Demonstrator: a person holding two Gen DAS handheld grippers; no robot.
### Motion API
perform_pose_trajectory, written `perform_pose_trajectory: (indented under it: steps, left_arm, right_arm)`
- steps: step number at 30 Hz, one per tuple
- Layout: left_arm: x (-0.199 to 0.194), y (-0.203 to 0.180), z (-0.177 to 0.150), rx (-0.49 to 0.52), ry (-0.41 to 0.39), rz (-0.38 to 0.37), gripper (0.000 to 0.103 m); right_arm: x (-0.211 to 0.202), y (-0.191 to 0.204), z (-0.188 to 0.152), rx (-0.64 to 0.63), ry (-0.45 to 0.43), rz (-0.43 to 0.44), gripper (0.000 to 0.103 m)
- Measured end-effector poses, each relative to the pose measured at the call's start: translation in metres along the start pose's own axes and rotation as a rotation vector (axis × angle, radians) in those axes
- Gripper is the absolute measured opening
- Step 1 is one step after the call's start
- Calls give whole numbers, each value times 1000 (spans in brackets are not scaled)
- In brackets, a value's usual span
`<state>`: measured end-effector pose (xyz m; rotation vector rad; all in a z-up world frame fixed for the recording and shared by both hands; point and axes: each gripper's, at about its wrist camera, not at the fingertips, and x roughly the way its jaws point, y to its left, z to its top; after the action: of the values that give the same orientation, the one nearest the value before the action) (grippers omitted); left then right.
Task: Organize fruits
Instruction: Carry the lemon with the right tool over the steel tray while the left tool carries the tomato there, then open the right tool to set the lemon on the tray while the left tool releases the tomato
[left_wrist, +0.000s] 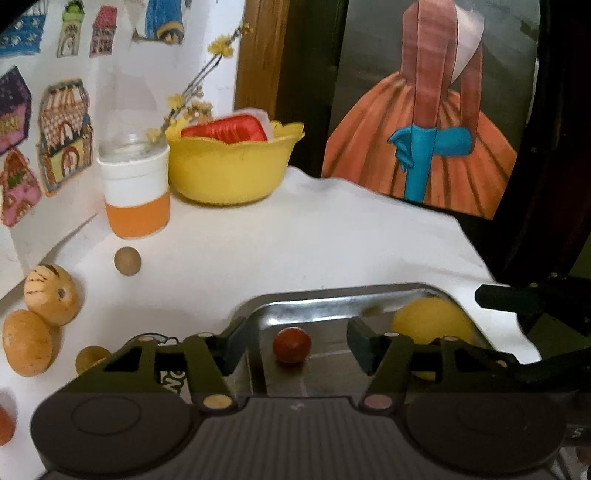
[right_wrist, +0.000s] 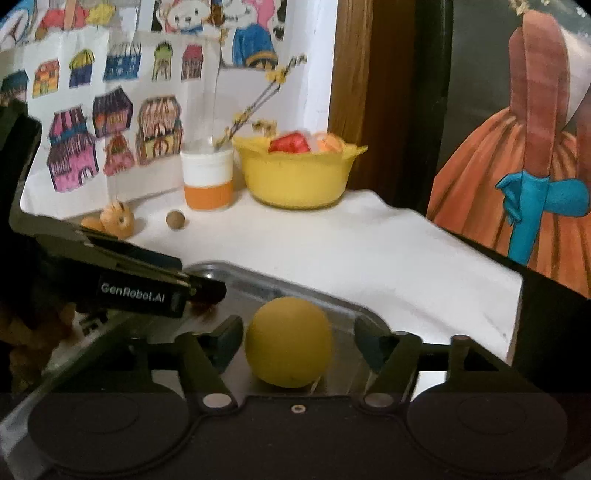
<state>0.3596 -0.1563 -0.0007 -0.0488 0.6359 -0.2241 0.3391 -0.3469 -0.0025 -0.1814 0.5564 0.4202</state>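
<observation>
A steel tray (left_wrist: 332, 295) lies on the white table, and a small red-brown fruit (left_wrist: 291, 346) rests in it between the spread fingers of my left gripper (left_wrist: 295, 345), which is open and not touching it. A yellow round fruit (right_wrist: 289, 341) sits in the same tray (right_wrist: 258, 275) between the fingers of my open right gripper (right_wrist: 295, 345), with gaps on both sides. In the left wrist view that yellow fruit (left_wrist: 432, 325) shows at the tray's right end. Two striped tan fruits (left_wrist: 51, 293) and a small brown ball (left_wrist: 127, 260) lie on the table to the left.
A yellow bowl (left_wrist: 229, 166) with a red packet stands at the back beside an orange-and-white cup (left_wrist: 135, 192) that holds a bottle with dry flowers. Drawings cover the left wall. A painted picture (left_wrist: 424, 122) leans at the right. The left gripper's body (right_wrist: 140, 291) crosses the right wrist view.
</observation>
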Motion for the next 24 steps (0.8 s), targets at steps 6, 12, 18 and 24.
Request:
perform_pose_trajectory:
  steps: [6, 12, 18, 24]
  left_arm:
    - [-29, 2, 6, -46, -73, 8, 86]
    - [-65, 9, 5, -87, -139, 19, 99]
    - [-104, 19, -3, -113, -193, 27, 102]
    - [-143, 26, -14, -125, -225, 22, 102]
  right_arm:
    - [-27, 4, 2, -15, -43, -26, 91]
    - [-61, 12, 0, 4, -104, -45, 102]
    - [-97, 28, -3, 16, -156, -55, 102]
    - [-137, 46, -6, 35, -212, -64, 102]
